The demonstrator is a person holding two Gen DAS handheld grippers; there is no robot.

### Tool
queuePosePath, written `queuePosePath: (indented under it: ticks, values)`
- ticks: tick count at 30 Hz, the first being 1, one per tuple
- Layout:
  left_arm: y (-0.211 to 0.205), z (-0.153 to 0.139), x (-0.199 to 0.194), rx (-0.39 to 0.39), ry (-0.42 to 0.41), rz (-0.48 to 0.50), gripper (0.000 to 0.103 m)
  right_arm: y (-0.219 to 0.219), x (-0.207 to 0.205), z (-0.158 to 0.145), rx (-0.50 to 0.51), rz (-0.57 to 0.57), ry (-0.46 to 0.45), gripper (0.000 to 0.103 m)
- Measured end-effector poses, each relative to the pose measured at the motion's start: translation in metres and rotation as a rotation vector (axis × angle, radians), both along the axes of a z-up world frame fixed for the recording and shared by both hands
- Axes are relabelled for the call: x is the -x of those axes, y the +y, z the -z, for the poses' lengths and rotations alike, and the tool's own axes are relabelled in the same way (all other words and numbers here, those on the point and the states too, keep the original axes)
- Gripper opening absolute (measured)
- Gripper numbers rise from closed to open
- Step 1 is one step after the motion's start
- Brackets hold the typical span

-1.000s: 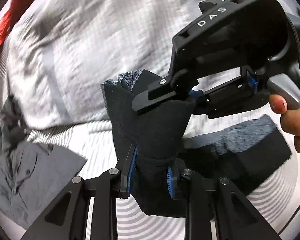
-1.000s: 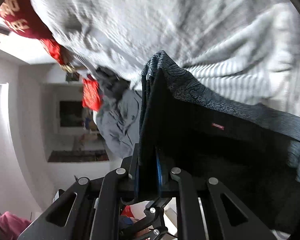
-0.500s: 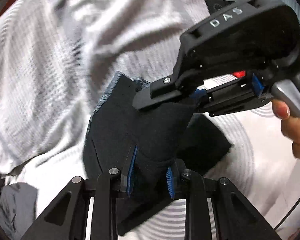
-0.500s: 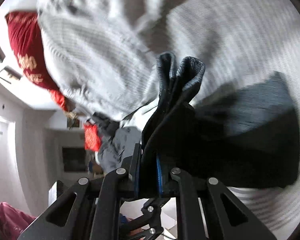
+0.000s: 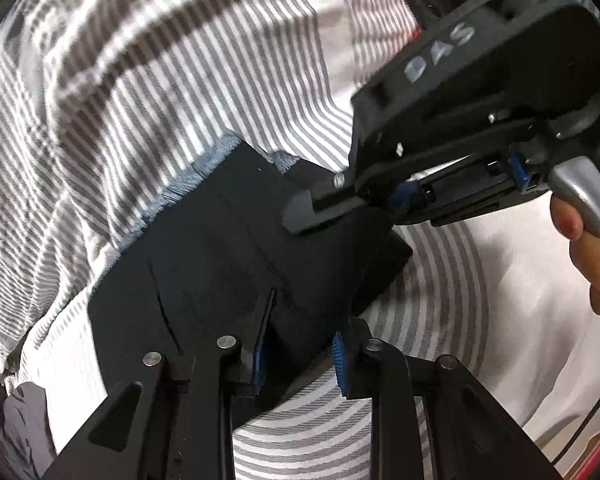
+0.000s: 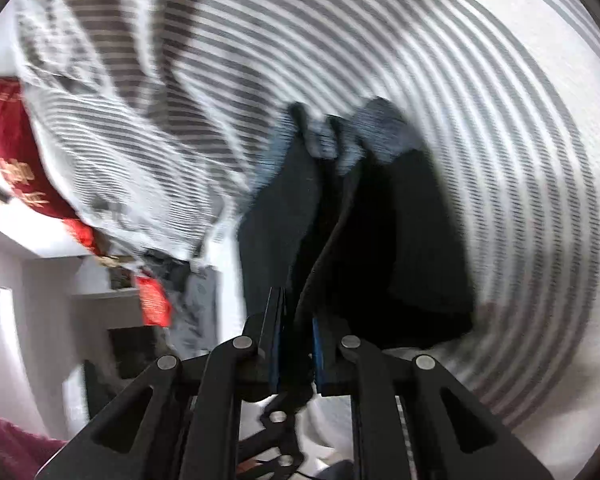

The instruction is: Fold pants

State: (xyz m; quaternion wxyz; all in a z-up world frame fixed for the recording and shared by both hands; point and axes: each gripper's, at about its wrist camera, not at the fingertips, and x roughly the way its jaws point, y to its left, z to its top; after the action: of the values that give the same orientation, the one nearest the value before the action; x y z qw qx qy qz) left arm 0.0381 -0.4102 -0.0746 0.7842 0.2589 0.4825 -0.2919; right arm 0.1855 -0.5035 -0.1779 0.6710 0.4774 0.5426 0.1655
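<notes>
Gripping the dark pants [image 5: 228,264] with both the left gripper [image 5: 298,354] and right gripper [image 6: 296,354] clenched on cloth above the striped bed [image 5: 440,280], I judge them soft, limp and light, best pinched at folded edges.

Blur, cover and cropped edges

In the right wrist view the whole frame is smeared: the top edge of the pants [image 6: 340,140] is soft, and the red cloth [image 6: 8,152] at far left carries gold marks too blurred to read. The right tool [image 5: 340,208] in the left wrist view covers the pants' [image 5: 228,264] upper right part, and its pads are hidden in the cloth. The hand [image 5: 596,256] is cut off by the right edge. A dark grey garment [image 5: 24,432] at lower left is cropped.
</notes>
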Motion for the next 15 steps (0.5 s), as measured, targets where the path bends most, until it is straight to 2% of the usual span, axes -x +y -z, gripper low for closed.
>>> queuePosePath:
  ticks: [3, 4, 5, 6, 8, 10, 12, 15]
  values:
    - [-0.006, 0.005, 0.004, -0.039, -0.003, 0.000, 0.027, -0.009, 0.006, 0.016, 0.018, 0.004, 0.050, 0.018]
    - [-0.005, 0.002, 0.004, -0.040, -0.006, -0.006, 0.028, -0.011, 0.009, 0.014, 0.035, 0.013, 0.051, 0.029]
    - [-0.002, -0.002, 0.004, -0.035, -0.006, -0.017, 0.033, -0.012, 0.009, 0.008, 0.073, 0.017, 0.051, 0.043]
    - [0.003, -0.007, 0.001, -0.014, 0.018, -0.032, 0.050, -0.013, 0.010, 0.004, 0.102, 0.018, 0.047, 0.046]
    - [0.018, -0.015, -0.007, 0.031, 0.056, -0.080, 0.074, -0.016, 0.011, -0.009, 0.190, 0.023, 0.055, 0.050]
    - [0.033, -0.024, -0.012, 0.075, 0.068, -0.112, 0.074, -0.016, 0.007, -0.019, 0.287, 0.019, 0.063, 0.050]
    - [0.046, -0.031, -0.019, 0.086, 0.055, -0.135, 0.074, -0.018, 0.004, -0.028, 0.323, 0.019, 0.043, 0.050]
    - [0.057, -0.033, -0.030, 0.088, 0.036, -0.167, 0.074, -0.018, -0.005, -0.043, 0.369, 0.017, 0.003, 0.031]
